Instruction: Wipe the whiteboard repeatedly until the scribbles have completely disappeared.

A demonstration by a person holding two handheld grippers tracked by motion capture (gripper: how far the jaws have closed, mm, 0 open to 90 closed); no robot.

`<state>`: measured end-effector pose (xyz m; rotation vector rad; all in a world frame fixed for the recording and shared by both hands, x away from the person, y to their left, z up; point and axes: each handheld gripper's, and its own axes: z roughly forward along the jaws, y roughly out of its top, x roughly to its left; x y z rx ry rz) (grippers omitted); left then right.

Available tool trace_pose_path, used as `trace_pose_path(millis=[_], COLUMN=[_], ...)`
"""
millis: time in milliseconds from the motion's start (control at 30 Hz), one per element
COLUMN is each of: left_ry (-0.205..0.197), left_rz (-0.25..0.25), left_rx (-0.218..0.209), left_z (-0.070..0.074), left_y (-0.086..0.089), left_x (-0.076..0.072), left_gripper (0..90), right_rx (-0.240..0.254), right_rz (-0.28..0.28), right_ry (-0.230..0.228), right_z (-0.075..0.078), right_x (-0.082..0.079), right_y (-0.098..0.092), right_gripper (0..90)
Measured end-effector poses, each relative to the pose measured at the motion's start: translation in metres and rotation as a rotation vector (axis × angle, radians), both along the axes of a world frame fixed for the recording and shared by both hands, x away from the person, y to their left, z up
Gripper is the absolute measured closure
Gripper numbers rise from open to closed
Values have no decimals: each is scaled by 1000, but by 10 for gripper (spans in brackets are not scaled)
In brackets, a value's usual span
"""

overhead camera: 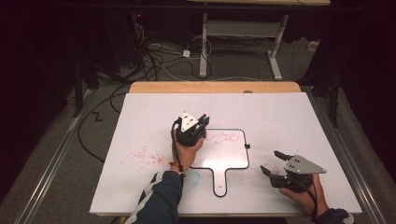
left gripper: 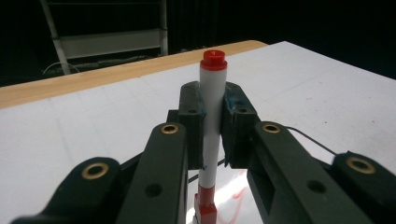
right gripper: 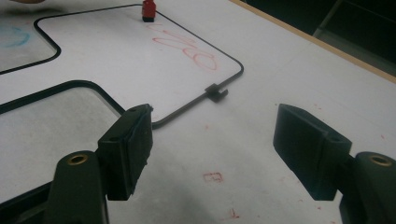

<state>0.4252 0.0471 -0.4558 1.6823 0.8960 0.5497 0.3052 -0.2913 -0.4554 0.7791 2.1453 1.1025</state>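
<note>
While the left gripper (left gripper: 212, 121) clamps a red marker (left gripper: 212, 107) upright over the small whiteboard (overhead camera: 233, 156) at the table's (overhead camera: 280, 112) centre, the right gripper (right gripper: 212, 154) rests near the front right corner, jaws apart, holding nothing.

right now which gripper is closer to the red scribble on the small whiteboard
Left. The left gripper holds a marker just beside the red scribble; the right gripper sits open off the small whiteboard, toward its lower right.
</note>
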Motion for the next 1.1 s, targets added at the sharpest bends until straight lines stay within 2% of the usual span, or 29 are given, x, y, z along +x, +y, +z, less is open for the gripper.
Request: trace_pose_path(millis=[33,167,367,533,667,700,767,867,900,967,1100], left_ry=[0,-26,-35,-6,6,-24,-12,-35,-36,-32,-11], left_rz=[-13,-24,81,79,39,6,-7,-27,-30,3,60], left_rx=[-1,52,123,81,50,59,73,132,139,158,135], left_z=[0,1,3,3,2,3,3,5,6,7,7], left_y=[-4,-10,9,22,15,10,0,-8,-7,1,27], left_x=[0,1,7,6,-1,-2,-10,-16,-17,-15,-10], left_gripper=[785,785,785,786,786,786,786,786,786,786,786], right_rx=[0,-3,-10,-10,-15,-14,-16,-20,-22,-26,-24], right_rz=[0,11,7,4,10,12,16,20,20,20,10], right_ry=[0,1,-5,-3,0,0,2,7,8,9,7], right_z=[0,0,1,1,1,0,0,-1,-1,-1,-1], right_x=[0,0,-1,-1,-1,-1,-1,-1,-1,-1,-2], right_y=[0,0,-1,-1,0,0,1,3,3,3,1], right_gripper=[292,292,292,292,292,292,292,292,292,292,292])
